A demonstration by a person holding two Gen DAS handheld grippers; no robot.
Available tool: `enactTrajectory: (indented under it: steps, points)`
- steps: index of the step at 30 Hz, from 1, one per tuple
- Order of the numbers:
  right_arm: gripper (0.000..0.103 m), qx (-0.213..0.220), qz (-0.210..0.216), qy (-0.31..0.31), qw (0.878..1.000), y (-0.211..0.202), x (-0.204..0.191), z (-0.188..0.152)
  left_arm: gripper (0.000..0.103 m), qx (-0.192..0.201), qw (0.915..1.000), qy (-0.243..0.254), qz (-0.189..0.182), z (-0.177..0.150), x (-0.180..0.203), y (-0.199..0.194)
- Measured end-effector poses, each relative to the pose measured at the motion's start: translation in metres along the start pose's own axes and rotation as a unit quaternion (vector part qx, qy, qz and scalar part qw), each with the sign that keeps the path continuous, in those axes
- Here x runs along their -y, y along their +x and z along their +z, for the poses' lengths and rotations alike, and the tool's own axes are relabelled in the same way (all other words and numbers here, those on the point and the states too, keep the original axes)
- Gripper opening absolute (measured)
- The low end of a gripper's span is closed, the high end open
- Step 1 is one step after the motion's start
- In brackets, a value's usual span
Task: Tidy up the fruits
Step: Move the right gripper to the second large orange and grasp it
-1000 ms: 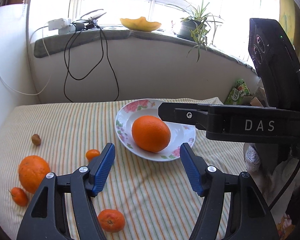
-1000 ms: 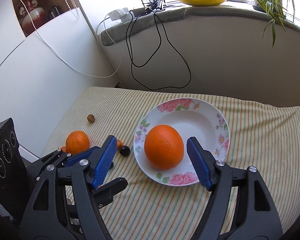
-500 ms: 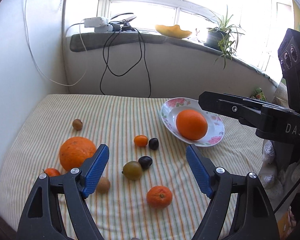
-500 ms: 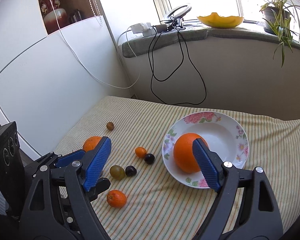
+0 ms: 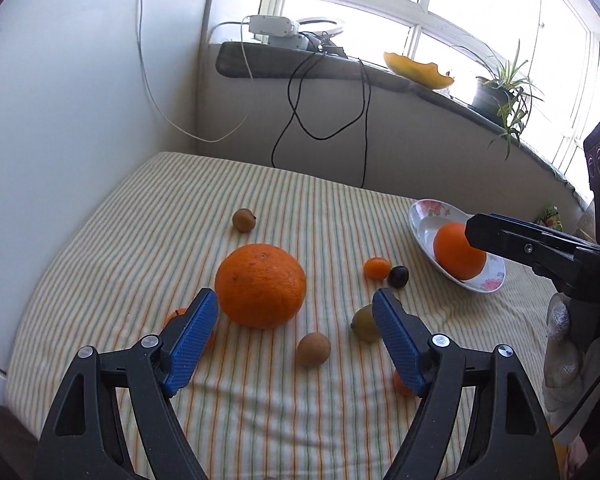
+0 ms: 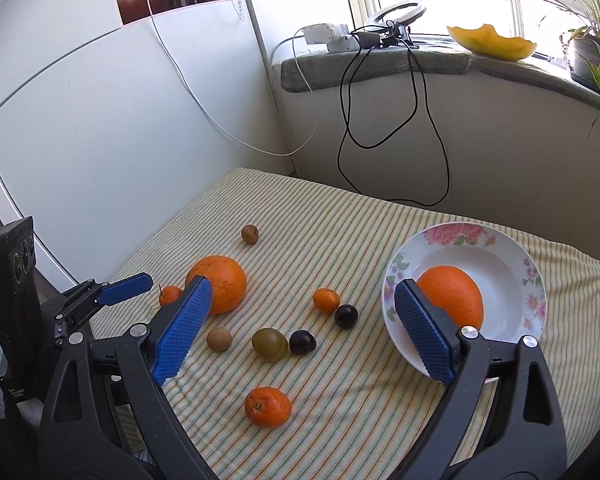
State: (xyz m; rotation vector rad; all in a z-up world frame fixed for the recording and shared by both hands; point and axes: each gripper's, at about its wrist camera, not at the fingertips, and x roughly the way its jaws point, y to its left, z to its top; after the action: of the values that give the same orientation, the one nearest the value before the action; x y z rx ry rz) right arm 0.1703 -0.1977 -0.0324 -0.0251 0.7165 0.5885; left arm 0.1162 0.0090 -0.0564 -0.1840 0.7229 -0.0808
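A large orange (image 5: 260, 284) lies on the striped cloth, just beyond my open left gripper (image 5: 295, 300), whose blue pads do not touch it. A second orange (image 6: 452, 296) rests in the flowered plate (image 6: 512, 264) at the right. My right gripper (image 6: 303, 286) hovers before the plate with its jaws opening and nothing between them. Loose on the cloth are a mandarin (image 6: 267, 407), a green plum (image 6: 269, 344), two dark plums (image 6: 302, 342), a kumquat (image 6: 326, 299) and two brown fruits (image 6: 219, 339).
A white wall (image 6: 100, 140) borders the cloth on the left. Behind, cables (image 6: 380, 140) hang from a windowsill with a power strip, a yellow melon rind (image 6: 492, 42) and a potted plant (image 5: 500, 92). A gloved hand (image 5: 564, 344) holds the right gripper.
Both grippers have drawn back from the plate and swung left, leaving the orange in it. The left one now faces the large loose orange. Both pairs of jaws stand wider.
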Motion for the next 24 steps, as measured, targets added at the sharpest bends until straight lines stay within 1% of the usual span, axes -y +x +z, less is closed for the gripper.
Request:
enactTrajectory:
  steps: [7,11,17,23,24]
  points:
    - [0.095,-0.027,0.035,0.006,0.999,0.027,-0.009,0.002,0.08,-0.017,0.9993,-0.031,-0.01,-0.006,-0.027,0.013]
    - [0.095,-0.048,0.051,0.005,0.998,0.046,-0.017,0.003,0.08,-0.024,0.9987,-0.04,-0.018,-0.007,-0.034,0.018]
    - [0.092,-0.082,0.076,0.01,0.994,0.075,-0.027,0.005,0.078,-0.03,0.9983,-0.042,-0.028,-0.007,-0.036,0.023]
    - [0.091,-0.111,0.091,0.017,0.99,0.1,-0.035,0.005,0.077,-0.029,0.9982,-0.041,-0.033,-0.005,-0.038,0.024]
    - [0.091,-0.115,0.094,0.022,0.989,0.103,-0.035,0.005,0.075,-0.026,0.9984,-0.039,-0.031,-0.004,-0.037,0.022]
